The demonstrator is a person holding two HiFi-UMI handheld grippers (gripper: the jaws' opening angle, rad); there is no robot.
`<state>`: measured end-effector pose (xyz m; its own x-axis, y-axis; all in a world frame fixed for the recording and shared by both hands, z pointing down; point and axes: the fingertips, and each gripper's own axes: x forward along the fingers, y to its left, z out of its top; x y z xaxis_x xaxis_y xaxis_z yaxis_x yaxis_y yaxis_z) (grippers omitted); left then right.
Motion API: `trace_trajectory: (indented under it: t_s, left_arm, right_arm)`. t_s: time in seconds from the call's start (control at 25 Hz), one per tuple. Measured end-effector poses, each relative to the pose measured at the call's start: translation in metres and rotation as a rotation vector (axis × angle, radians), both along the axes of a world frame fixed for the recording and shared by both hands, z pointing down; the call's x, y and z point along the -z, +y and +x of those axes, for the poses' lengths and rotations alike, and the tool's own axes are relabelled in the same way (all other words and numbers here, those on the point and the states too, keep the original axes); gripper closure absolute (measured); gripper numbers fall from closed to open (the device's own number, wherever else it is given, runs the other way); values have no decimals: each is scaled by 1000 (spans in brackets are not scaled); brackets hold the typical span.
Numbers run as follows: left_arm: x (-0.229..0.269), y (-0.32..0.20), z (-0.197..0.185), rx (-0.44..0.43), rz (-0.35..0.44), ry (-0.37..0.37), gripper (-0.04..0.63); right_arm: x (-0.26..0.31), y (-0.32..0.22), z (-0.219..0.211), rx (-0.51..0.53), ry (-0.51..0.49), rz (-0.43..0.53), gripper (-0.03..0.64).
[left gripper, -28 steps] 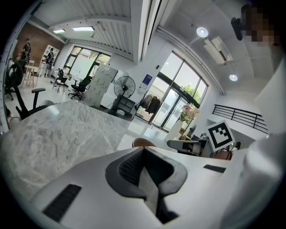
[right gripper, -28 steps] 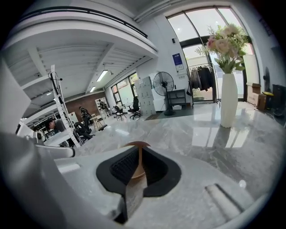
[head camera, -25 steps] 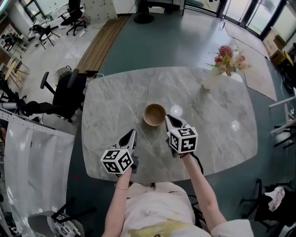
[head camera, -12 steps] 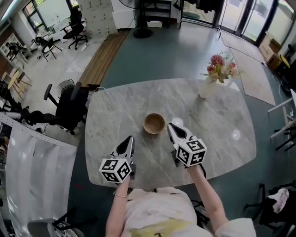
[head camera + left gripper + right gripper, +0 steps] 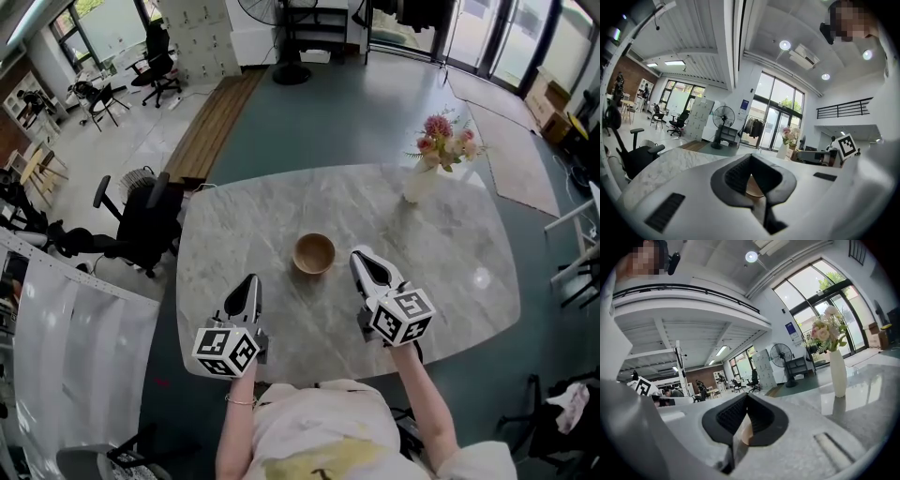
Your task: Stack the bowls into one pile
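Head view: round wooden bowl (image 5: 313, 253)

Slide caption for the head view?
Shut, empty left gripper and right gripper poised before a round wooden bowl on a grey marble table.

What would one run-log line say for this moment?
left gripper: shut, empty | right gripper: shut, empty | wooden bowl: on marble table, apart from both grippers

The bowls (image 5: 313, 253) look too small to count.
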<state>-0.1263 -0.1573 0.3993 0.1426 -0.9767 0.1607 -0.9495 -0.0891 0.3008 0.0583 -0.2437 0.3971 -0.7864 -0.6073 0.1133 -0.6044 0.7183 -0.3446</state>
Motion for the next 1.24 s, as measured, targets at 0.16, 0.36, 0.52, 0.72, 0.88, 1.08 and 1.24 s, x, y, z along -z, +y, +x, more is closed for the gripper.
trace_trajectory:
  t_s: [0.16,0.36,0.52,0.72,0.88,1.08,1.24]
  left_arm:
    - [11,3,-5,19,25,-12,595]
    - [20,4,-9,35,41,-34,595]
    - [24,5,-11,48,51,-45,595]
    - [28,5,-13,61,57,-56,595]
    - [31,7,-15,71,57,-63,595]
    - [30,9,-17,82,53,-67,595]
    - [30,9,-21,89,54,-71,595]
  right_arm:
    - [14,2,6,-11,-23,32,611]
    - [27,-1,15,-45,-40,72,611]
    - [30,-1,19,-58,-40,89,611]
    - [31,-1,20,-75,-32,102,611]
    - [31,-1,23,-97,-27,106,611]
    - [30,-1,27,-114,-21,107,611]
    - [29,0,28,-124,-15,112,611]
